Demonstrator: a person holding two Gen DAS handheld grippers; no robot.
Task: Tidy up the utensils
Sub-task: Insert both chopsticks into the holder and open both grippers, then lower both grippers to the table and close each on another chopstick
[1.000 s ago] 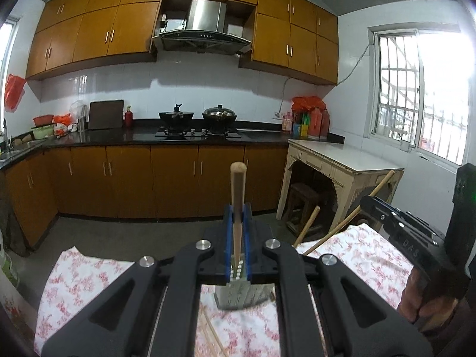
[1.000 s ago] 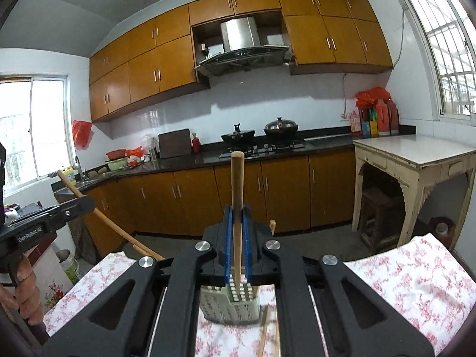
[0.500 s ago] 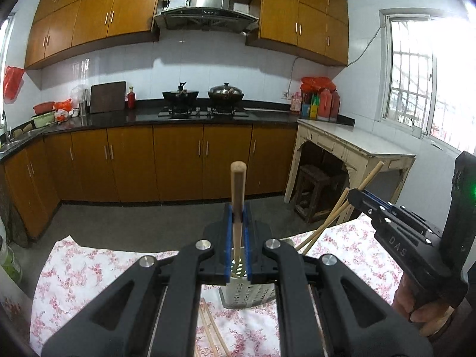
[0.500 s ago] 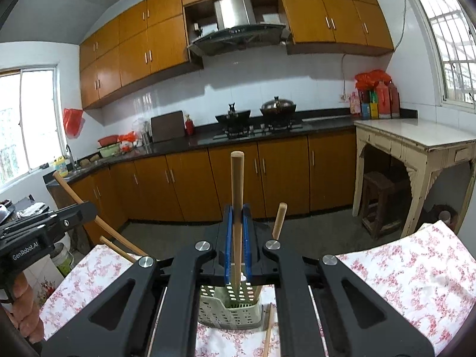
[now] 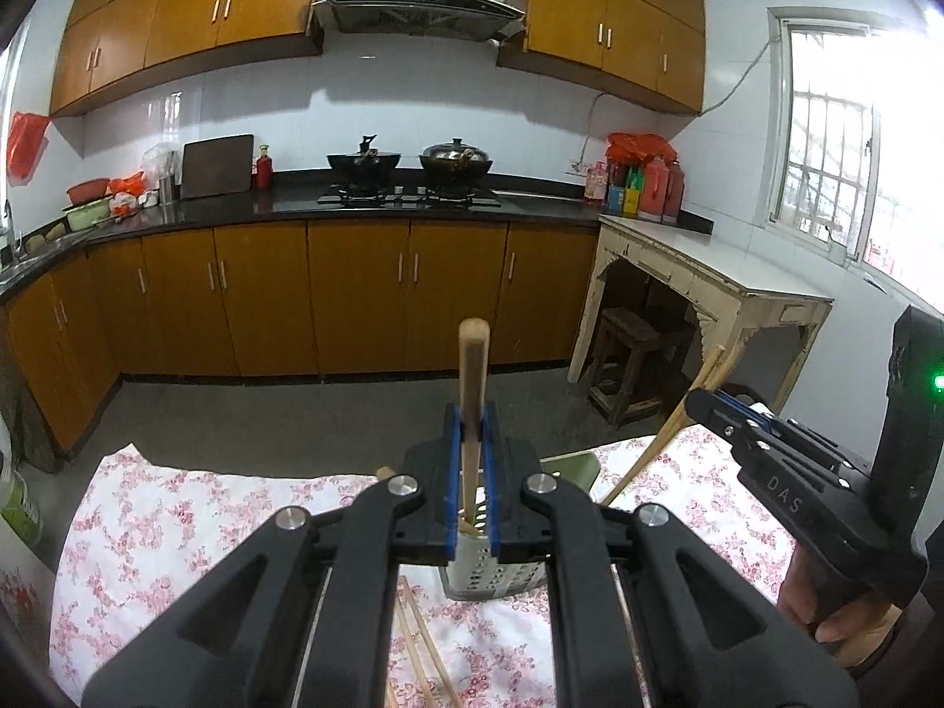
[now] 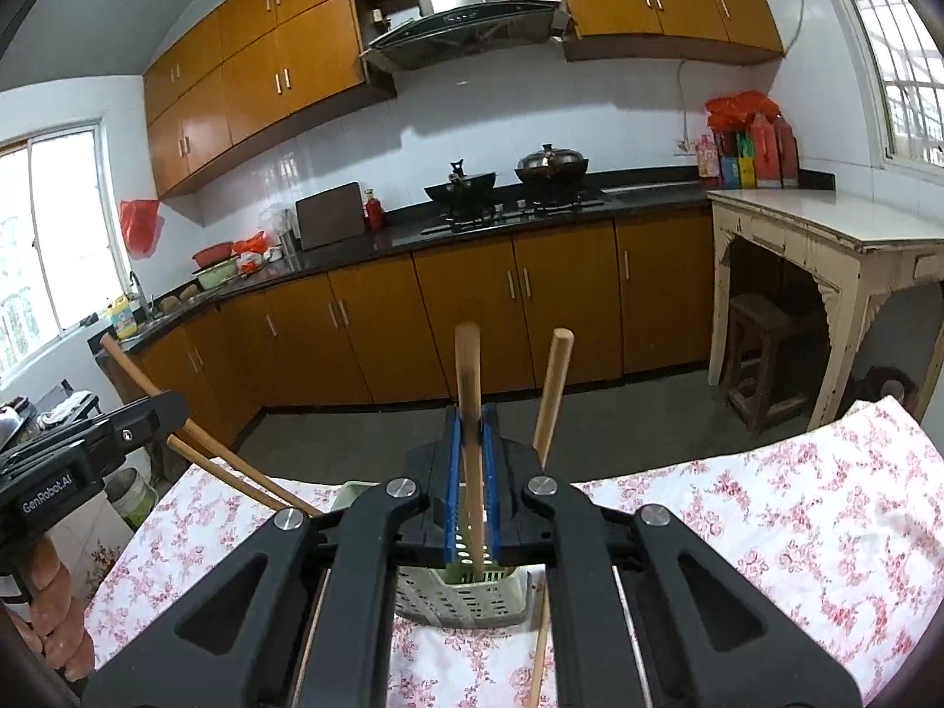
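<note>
A pale green perforated utensil holder (image 5: 501,566) stands on the floral tablecloth (image 5: 177,525), and also shows in the right wrist view (image 6: 460,596). My left gripper (image 5: 471,430) is shut on a wooden chopstick (image 5: 472,389), whose lower end reaches into the holder. My right gripper (image 6: 471,430) is shut on another wooden chopstick (image 6: 469,389), also pointing down into the holder. A further chopstick (image 6: 551,395) stands in the holder. The right gripper (image 5: 708,407) appears at the right of the left wrist view, the left gripper (image 6: 147,419) at the left of the right wrist view.
Loose chopsticks (image 5: 419,643) lie on the cloth in front of the holder, one also in the right wrist view (image 6: 540,637). Beyond the table edge are the floor, brown kitchen cabinets (image 5: 354,295), a white side table (image 5: 708,271) and a stool (image 5: 625,354).
Both grippers have tilted and moved down towards the holder with their chopsticks. More of the table and holder now shows, and the chopstick ends have come down into the holder.
</note>
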